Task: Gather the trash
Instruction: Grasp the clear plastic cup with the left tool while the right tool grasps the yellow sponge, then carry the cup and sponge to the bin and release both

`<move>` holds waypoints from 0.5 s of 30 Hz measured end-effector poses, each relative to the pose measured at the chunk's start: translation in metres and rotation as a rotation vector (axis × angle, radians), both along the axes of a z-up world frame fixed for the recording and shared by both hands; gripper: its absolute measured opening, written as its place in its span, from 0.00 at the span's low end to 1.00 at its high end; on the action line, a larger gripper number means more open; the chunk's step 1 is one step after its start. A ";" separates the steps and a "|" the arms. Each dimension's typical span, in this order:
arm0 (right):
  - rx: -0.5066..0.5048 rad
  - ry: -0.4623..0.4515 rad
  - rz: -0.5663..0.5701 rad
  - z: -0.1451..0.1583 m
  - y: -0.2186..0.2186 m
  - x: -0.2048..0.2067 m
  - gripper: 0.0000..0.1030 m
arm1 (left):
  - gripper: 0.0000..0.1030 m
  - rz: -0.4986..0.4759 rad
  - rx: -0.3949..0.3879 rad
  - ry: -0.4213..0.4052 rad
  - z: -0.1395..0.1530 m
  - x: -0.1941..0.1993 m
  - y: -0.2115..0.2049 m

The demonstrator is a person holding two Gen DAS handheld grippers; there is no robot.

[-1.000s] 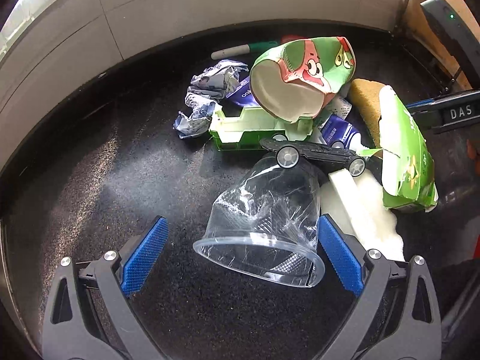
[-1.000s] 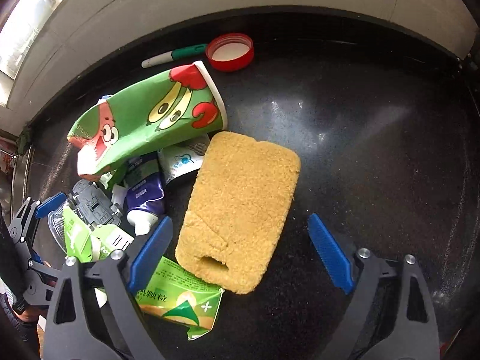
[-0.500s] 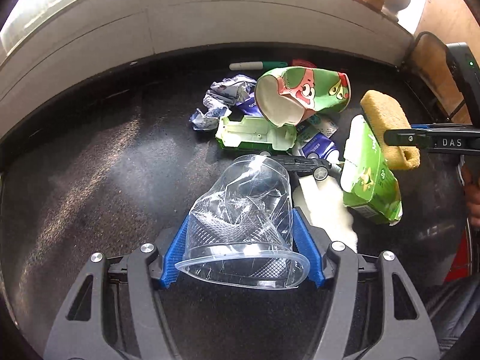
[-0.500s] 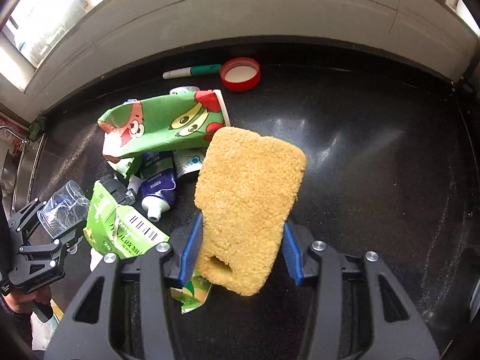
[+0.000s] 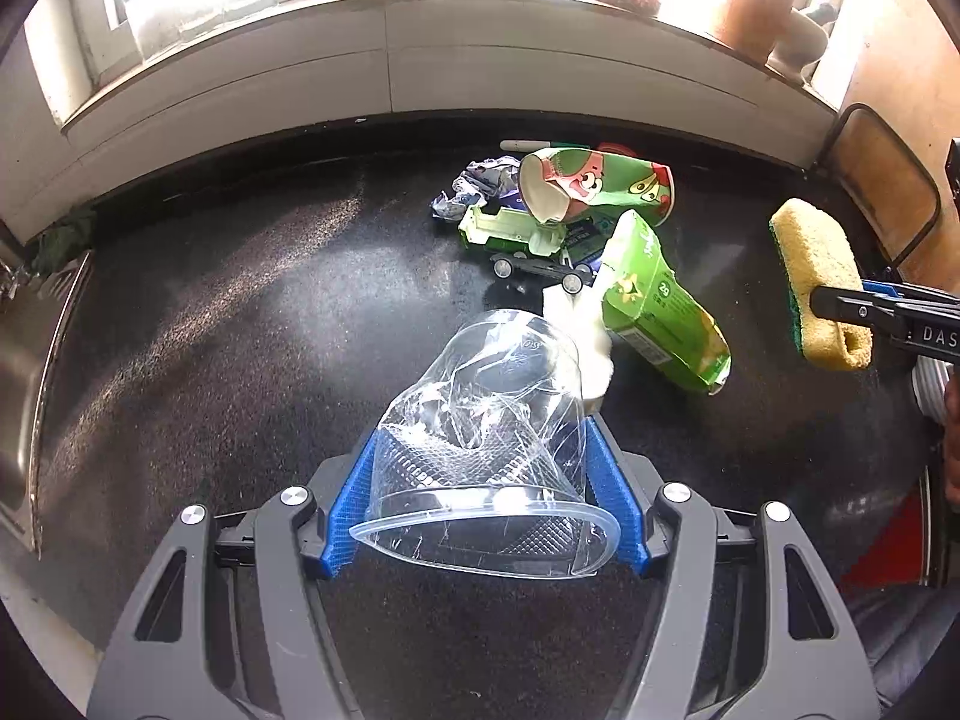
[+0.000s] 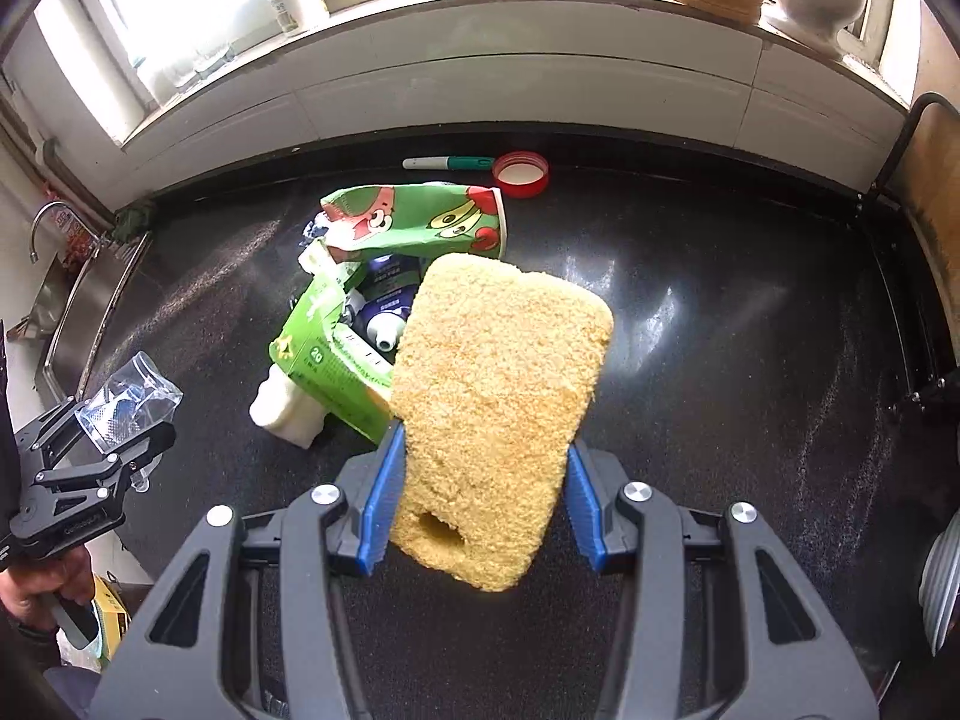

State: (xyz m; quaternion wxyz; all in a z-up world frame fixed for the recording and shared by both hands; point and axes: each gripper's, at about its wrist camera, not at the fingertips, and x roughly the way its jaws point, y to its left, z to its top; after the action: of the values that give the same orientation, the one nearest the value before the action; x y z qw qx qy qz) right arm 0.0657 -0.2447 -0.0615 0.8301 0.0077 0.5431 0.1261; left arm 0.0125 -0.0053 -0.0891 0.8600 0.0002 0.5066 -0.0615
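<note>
My left gripper (image 5: 486, 498) is shut on a crushed clear plastic cup (image 5: 486, 438), held above the black counter (image 5: 210, 330); the same cup (image 6: 123, 402) shows at the left of the right wrist view. My right gripper (image 6: 480, 498) is shut on a yellow sponge (image 6: 498, 396), lifted off the counter; that sponge (image 5: 819, 282) appears at the right of the left wrist view. On the counter a heap remains: a green cartoon paper cup (image 5: 600, 183), a green carton (image 5: 660, 306), a toy truck (image 5: 516, 234), crumpled paper (image 5: 477, 186) and a white block (image 6: 285, 408).
A steel sink (image 5: 24, 384) lies at the counter's left end. A green marker (image 6: 450, 163) and a red lid (image 6: 521, 173) rest by the back wall. Jars and pots stand on the window sill (image 6: 540, 6). A person's hand (image 6: 36, 588) holds the left gripper.
Both grippers closed, the left on the plastic cup and the right on the sponge, then rose from the counter and drew back from the heap.
</note>
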 end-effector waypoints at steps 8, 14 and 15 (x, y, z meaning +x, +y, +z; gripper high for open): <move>0.004 -0.032 0.070 0.021 0.004 -0.030 0.47 | 0.62 0.076 0.010 -0.022 0.015 -0.033 0.005; 0.028 -0.070 0.239 0.038 0.064 -0.038 0.48 | 0.62 0.221 0.017 -0.058 0.038 -0.070 0.041; 0.036 -0.068 0.277 0.039 0.078 -0.039 0.48 | 0.62 0.256 0.017 -0.065 0.041 -0.079 0.050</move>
State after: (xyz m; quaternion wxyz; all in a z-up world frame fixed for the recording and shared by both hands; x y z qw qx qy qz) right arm 0.0266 -0.1667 -0.0222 0.8223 -0.0565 0.5083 0.2493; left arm -0.0661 0.0452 -0.0477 0.8766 -0.0551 0.4750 0.0532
